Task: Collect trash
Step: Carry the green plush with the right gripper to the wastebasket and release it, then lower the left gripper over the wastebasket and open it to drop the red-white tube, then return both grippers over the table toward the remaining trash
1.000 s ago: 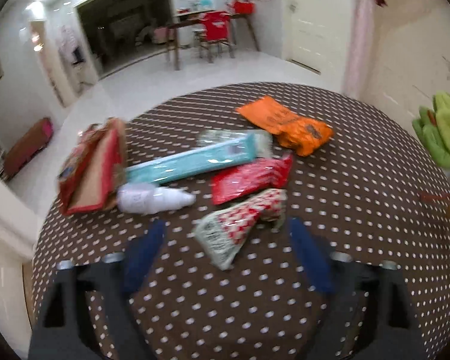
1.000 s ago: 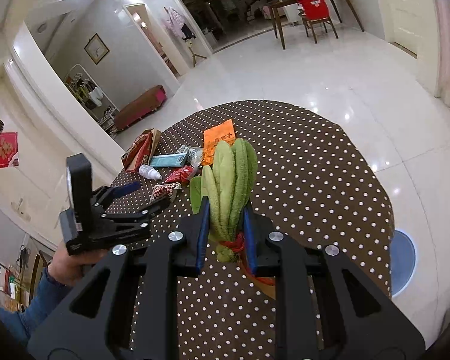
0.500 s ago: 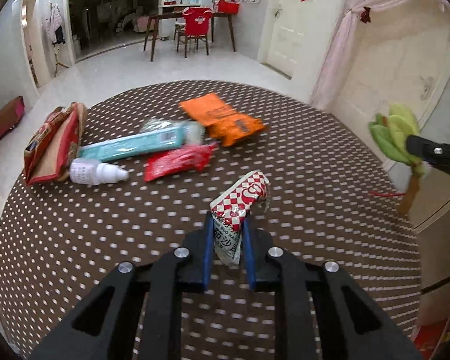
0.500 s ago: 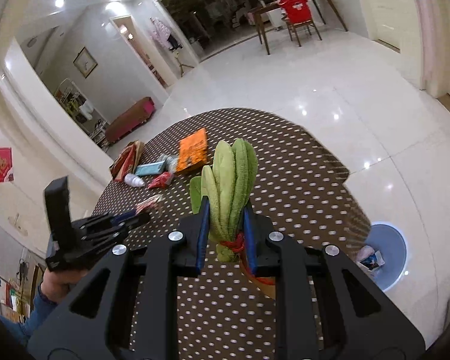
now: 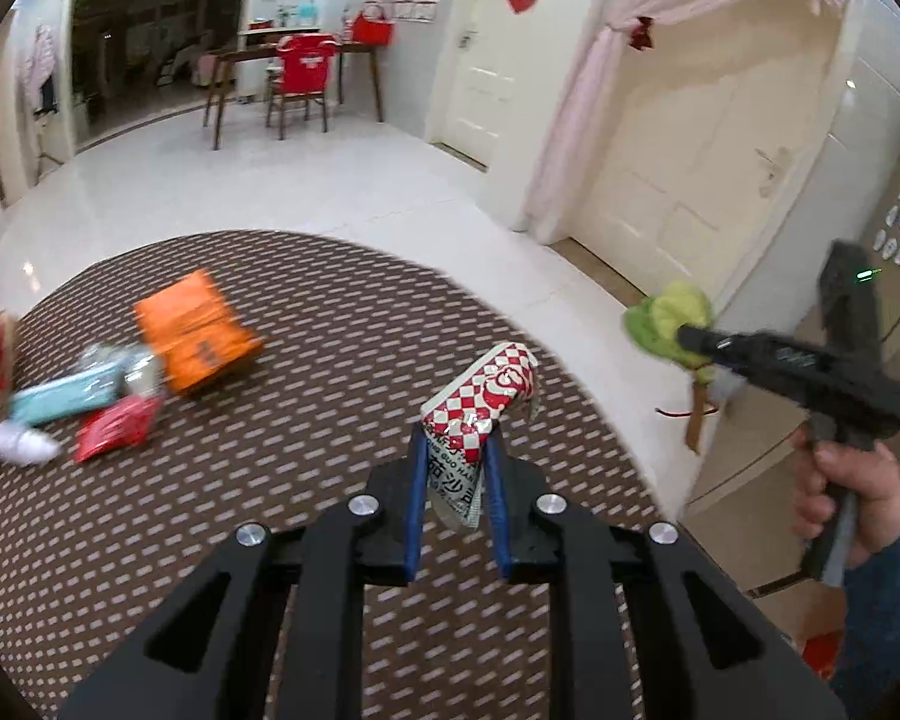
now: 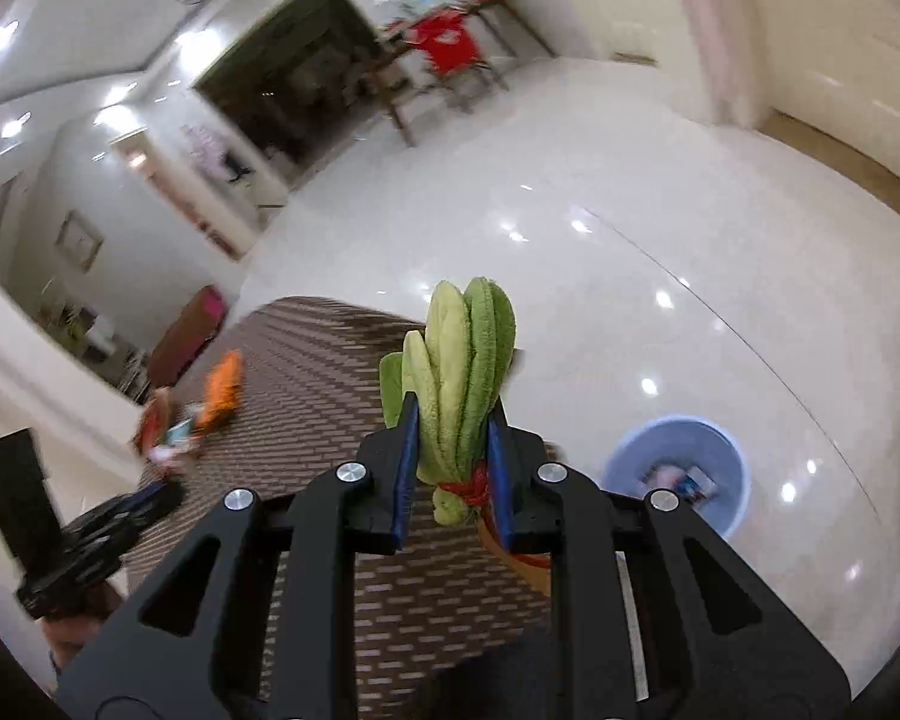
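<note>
Checkered wrapper (image 5: pixel 480 414) stands pinched in your left gripper (image 5: pixel 455 474); blue bin (image 6: pixel 678 480) lies nearer your right gripper (image 6: pixel 447 450), which pinches the green plush (image 6: pixel 459 372).

Your left wrist camera looks down over the table (image 5: pixel 270 540); your right one tilts, facing table (image 6: pixel 330 420) edge and floor. Both share the table.

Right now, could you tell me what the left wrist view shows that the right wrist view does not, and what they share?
Only the left wrist view shows the red-and-white checkered snack wrapper pinched in the left tool, plus a cream panelled door.

Only the right wrist view shows the round blue plastic bin on the white floor, with trash already inside.

Both show the brown dotted round table, the orange packet among the remaining litter, and the green plush bundle clamped in the right tool.
</note>
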`<state>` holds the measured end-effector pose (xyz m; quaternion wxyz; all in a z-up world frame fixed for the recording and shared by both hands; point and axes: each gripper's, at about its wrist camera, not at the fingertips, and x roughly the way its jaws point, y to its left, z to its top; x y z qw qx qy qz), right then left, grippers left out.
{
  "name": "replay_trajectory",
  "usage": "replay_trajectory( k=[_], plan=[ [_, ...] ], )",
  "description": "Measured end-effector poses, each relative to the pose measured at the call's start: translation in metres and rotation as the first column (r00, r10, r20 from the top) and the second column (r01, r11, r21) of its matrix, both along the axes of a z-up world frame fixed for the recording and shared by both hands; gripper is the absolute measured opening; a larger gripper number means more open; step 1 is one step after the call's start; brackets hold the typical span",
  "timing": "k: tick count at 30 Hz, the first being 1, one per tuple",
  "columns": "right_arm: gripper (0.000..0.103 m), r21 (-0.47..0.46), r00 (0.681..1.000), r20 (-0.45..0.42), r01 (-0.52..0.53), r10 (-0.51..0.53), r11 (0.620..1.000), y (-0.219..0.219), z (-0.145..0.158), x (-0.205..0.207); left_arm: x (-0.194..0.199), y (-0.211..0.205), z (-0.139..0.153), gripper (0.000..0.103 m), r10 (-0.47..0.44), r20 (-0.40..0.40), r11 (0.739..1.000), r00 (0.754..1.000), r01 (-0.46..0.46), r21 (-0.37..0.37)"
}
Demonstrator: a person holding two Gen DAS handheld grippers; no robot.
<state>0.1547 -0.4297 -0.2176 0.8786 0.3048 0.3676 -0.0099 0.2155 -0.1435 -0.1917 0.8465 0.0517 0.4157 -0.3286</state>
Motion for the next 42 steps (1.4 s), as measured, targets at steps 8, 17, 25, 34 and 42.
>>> replay_trajectory(
  k=[8,17,25,34,42],
  plan=[
    [0.054,0.026,0.981,-0.180,0.080,-0.074,0.996,-0.056,-0.087,0.012,0.002,-0.079,-0.008,0.017,-0.079,-0.025,0.996,0.997,0.080,0.024],
    [0.084,0.099,0.971,-0.166,0.190,-0.172,0.977,-0.103,-0.103,-0.017,0.010,-0.164,-0.038,0.017,-0.177,-0.097,0.980,0.979,0.185,0.077],
    [0.089,0.098,0.961,-0.072,0.272,-0.265,0.957,-0.128,-0.052,-0.054,0.017,-0.227,-0.069,0.020,-0.246,-0.182,0.958,0.952,0.267,0.101],
    [0.095,0.081,0.961,-0.016,0.276,-0.276,0.958,-0.124,-0.030,-0.063,0.018,-0.239,-0.066,0.086,-0.210,-0.151,0.969,0.966,0.226,0.103],
    [0.097,0.055,0.968,-0.006,0.252,-0.252,0.966,-0.103,-0.019,-0.055,0.008,-0.203,-0.034,0.092,-0.157,-0.054,0.984,0.986,0.161,0.079]
  ],
)
